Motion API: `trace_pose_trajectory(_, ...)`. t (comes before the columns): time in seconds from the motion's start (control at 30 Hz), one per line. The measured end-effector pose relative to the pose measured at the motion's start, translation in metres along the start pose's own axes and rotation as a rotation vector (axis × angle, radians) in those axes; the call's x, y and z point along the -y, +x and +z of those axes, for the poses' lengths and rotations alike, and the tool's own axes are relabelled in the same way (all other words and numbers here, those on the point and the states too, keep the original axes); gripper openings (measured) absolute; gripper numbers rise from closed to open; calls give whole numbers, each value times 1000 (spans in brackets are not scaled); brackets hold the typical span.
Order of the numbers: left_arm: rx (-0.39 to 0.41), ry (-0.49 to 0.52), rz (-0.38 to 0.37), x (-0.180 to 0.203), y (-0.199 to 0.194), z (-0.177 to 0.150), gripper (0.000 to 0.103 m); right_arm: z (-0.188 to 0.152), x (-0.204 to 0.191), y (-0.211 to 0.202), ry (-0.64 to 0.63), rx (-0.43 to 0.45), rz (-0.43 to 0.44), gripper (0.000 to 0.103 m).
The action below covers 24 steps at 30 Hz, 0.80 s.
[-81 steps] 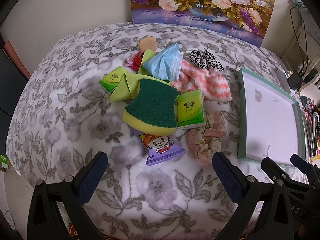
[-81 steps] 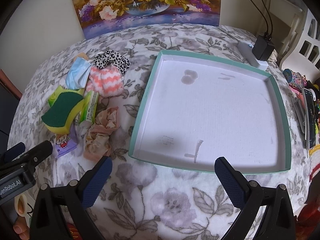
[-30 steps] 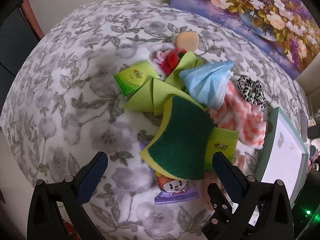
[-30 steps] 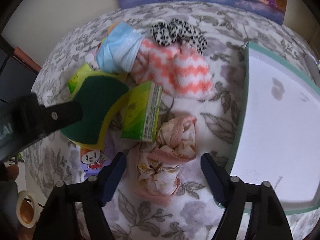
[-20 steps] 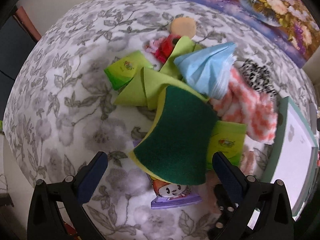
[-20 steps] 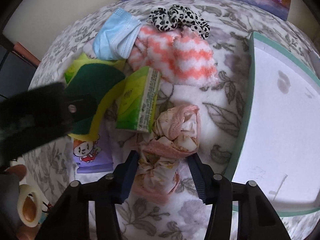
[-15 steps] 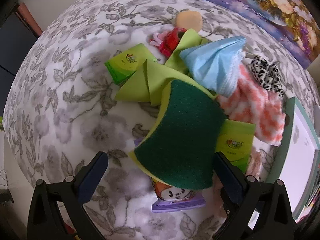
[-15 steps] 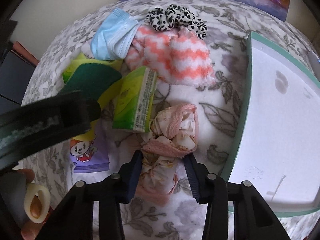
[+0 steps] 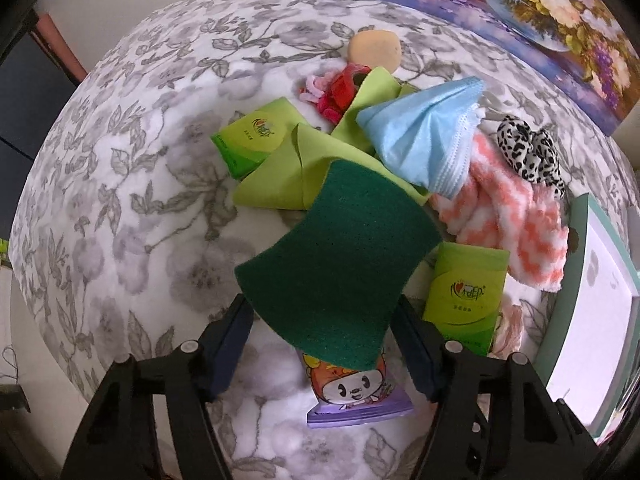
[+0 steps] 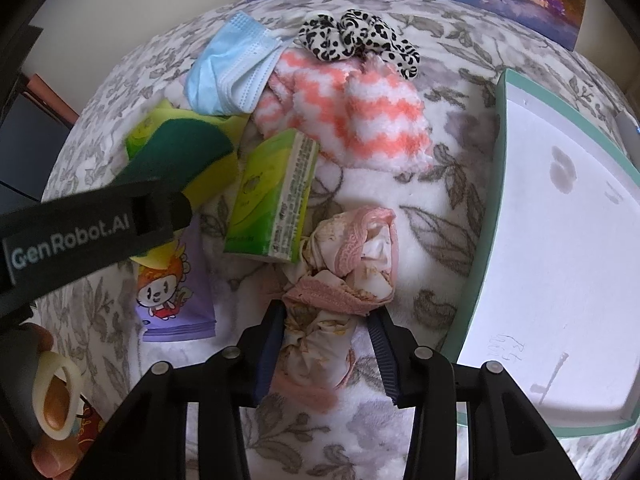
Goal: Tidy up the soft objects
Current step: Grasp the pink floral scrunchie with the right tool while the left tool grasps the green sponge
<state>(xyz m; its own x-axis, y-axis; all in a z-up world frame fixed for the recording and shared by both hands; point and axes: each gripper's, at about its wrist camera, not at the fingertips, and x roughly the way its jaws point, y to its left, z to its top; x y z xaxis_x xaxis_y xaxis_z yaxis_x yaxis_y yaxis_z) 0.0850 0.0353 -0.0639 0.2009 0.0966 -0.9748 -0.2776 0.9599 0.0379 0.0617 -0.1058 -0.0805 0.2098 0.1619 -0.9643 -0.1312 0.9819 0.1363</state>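
Flowered bedding [image 9: 120,184] carries the whole heap, with a painting [image 9: 520,12] propped against the wall behind. I have both claws pointing steeply down into the pile. My left gripper [image 9: 322,346] has just been closing, and its jaws now flank the sponge [image 9: 340,264], which lies tilted on top of the green cloth [image 9: 280,176] and the purple packet [image 9: 356,396]; I can't tell whether the pads press it yet. My right gripper [image 10: 326,334] pinches the pink cloth bundle [image 10: 340,276], which lies between the tissue pack [image 10: 272,200] and the tray [image 10: 486,208]. The tray lies close on that side, so I judge the bundle goes in first.
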Motion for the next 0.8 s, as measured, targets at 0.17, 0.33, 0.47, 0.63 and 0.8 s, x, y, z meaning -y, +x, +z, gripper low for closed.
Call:
trace_pose_trajectory(0.17, 17, 10, -4, 2, -2, 0, 68, -1, 3, -2, -4, -1, 2, 46)
trace_pose_trajectory(0.33, 32, -19, -45, -6, -8, 1, 67, -1, 3, -2, -11, -1, -14, 38)
trace_pose_trajectory(0.47, 41, -44, -68, -13, -12, 1, 67, -2, 3, -4, -7, 5, -6, 30)
trace_pose_trajectory(0.63, 81, -60, -88, -16, -23, -1, 67, 0, 5, -6, -3, 6, 14, 18)
trace_pose_trajectory(0.8, 110, -71, -125, -18, -37, -6, 67, 1, 5, -10, 0, 15, 22, 14)
